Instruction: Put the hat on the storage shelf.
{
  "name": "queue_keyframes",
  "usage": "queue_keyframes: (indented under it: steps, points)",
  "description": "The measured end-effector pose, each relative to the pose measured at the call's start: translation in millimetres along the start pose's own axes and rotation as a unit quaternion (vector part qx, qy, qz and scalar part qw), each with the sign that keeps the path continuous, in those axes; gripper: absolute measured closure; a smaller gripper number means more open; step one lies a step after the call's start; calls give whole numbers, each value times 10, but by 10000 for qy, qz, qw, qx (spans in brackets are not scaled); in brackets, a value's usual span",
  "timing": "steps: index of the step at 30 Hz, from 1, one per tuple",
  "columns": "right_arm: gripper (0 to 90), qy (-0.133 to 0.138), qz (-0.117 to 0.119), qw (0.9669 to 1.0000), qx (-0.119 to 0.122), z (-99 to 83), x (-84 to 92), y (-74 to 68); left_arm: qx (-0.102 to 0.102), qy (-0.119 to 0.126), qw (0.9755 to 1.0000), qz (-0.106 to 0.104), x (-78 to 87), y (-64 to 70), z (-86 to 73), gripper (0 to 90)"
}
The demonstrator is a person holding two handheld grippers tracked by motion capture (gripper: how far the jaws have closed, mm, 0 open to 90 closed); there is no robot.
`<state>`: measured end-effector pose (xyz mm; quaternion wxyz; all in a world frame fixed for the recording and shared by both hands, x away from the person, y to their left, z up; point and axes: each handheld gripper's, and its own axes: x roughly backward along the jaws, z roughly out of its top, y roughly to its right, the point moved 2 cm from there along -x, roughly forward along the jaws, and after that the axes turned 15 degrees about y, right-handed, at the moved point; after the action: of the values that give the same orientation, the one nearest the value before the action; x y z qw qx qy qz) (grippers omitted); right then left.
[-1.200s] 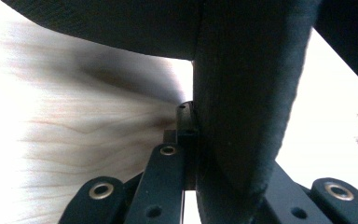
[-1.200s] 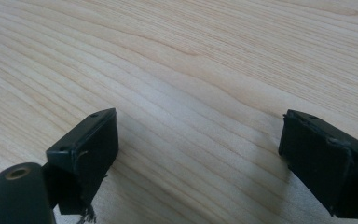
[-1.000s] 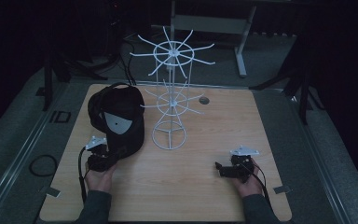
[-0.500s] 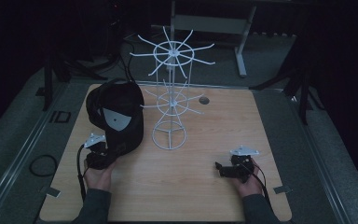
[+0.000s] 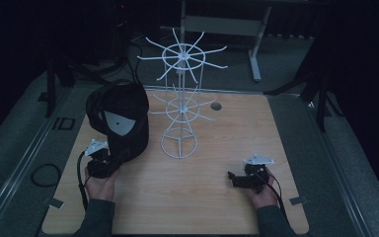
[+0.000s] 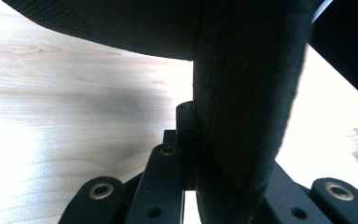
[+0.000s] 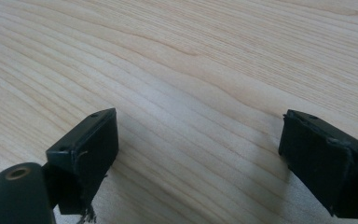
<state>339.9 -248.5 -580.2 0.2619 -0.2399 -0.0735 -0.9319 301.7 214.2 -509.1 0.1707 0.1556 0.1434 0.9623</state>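
Observation:
A black cap with a grey patch is lifted off the table at the left, held by its brim. My left gripper is shut on that brim, and in the left gripper view the thick black brim rises between the jaws. A white wire hat stand with radiating hooks stands at the table's middle, just right of the cap. My right gripper rests low over the wood at the front right, open, and its fingertips have bare table between them.
The wooden table has a small round hole behind the stand. A cable loop lies on the grey floor at the left. Dark stands and a desk frame sit beyond the table's far edge.
The left gripper has lifted the cap a little higher and toward the stand. The right gripper has stayed still.

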Motion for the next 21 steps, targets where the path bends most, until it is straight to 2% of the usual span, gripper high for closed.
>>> queue_keyframes:
  steps: [7,21]
  points:
    - [117,1,0,10000,1,0,0,0,-33,111,9999,37,41,-8,74,868]
    - [117,7,2,10000,10,0,-1,1,-241,284,9992,120,100,18,210,868]
